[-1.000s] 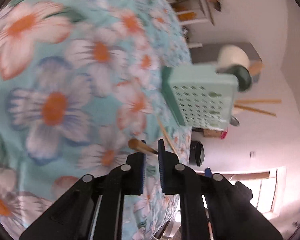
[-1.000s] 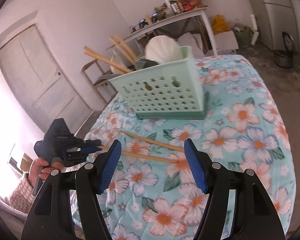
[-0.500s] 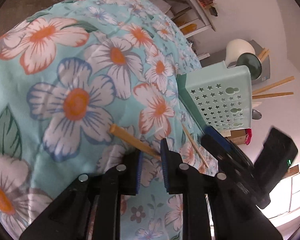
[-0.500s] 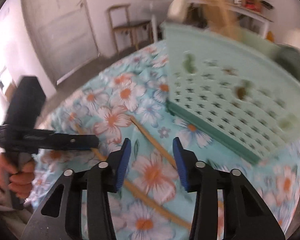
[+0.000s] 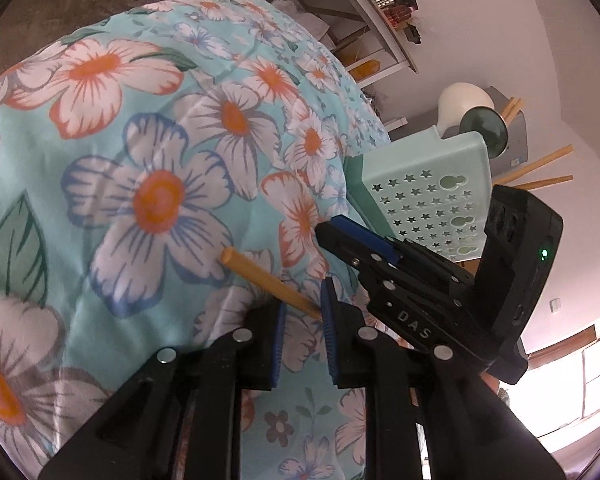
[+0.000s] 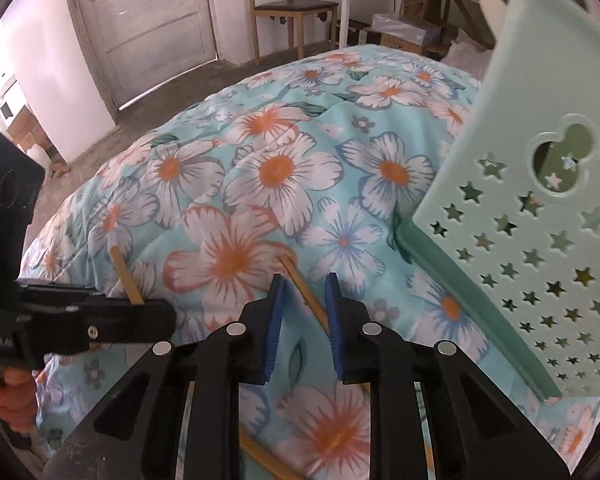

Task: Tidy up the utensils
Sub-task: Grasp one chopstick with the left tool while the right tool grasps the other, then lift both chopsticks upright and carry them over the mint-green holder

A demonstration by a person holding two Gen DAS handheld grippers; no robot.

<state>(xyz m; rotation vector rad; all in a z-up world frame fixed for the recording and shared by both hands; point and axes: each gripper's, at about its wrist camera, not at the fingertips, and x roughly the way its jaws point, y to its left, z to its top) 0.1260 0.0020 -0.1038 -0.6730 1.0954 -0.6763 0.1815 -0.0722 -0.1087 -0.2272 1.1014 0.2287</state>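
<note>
pale wooden chopstick (image 6: 306,294) (round tip), right gripper (image 6: 302,312) closing around it

the left claw (image 5: 303,316) is matte black plastic, two angular arms with ribbed blue pads (image 5: 278,346) on the inner faces and round silver screw heads along the tops. the right claw (image 6: 302,304) is built the same way: black arms, blue ribbed pads (image 6: 274,320), silver screws. seen from the left wrist, its side carries raised letters "das", and its boxy black housing shows a small green light.
</note>
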